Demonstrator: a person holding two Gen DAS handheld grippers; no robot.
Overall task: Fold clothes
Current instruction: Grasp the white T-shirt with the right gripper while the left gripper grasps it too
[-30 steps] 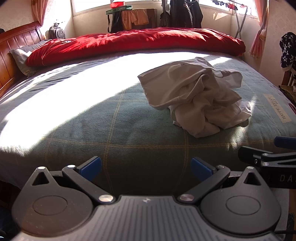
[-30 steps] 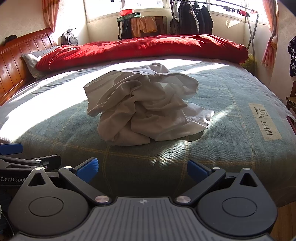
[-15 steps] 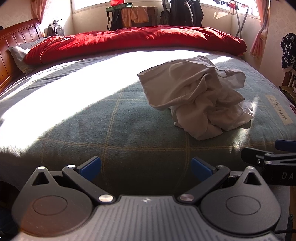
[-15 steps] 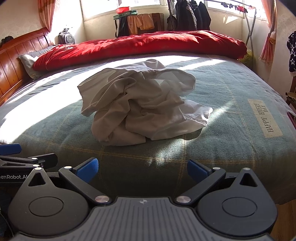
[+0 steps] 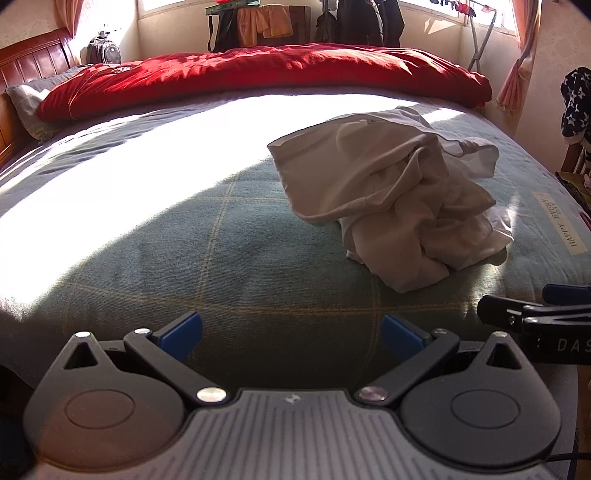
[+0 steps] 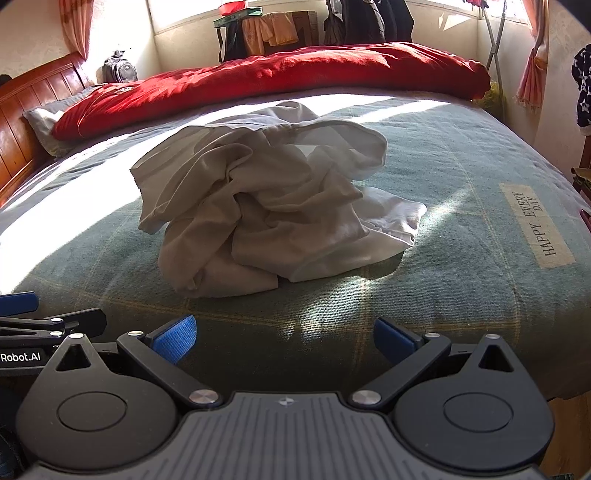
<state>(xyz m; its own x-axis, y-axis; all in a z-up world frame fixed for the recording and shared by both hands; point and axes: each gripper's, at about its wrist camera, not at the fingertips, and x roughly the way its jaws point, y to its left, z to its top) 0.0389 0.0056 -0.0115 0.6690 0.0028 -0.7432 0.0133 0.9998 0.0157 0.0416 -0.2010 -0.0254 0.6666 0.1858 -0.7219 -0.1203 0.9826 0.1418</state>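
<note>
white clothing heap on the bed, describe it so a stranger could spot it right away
Start at the big bed with the grey-green checked blanket. Near its front edge, nearer than the red duvet, sits a crumpled white garment. It is the only pale, bunched-up cloth lying on the blanket, left of the "HAPPY EVERY DAY" label.

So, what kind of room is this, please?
Most likely a home bedroom. A wide bed with a grey-green checked blanket fills the view, with a red duvet and a brown wooden headboard at its far end. A crumpled white garment lies on the blanket, and dark clothes hang by the window.
</note>
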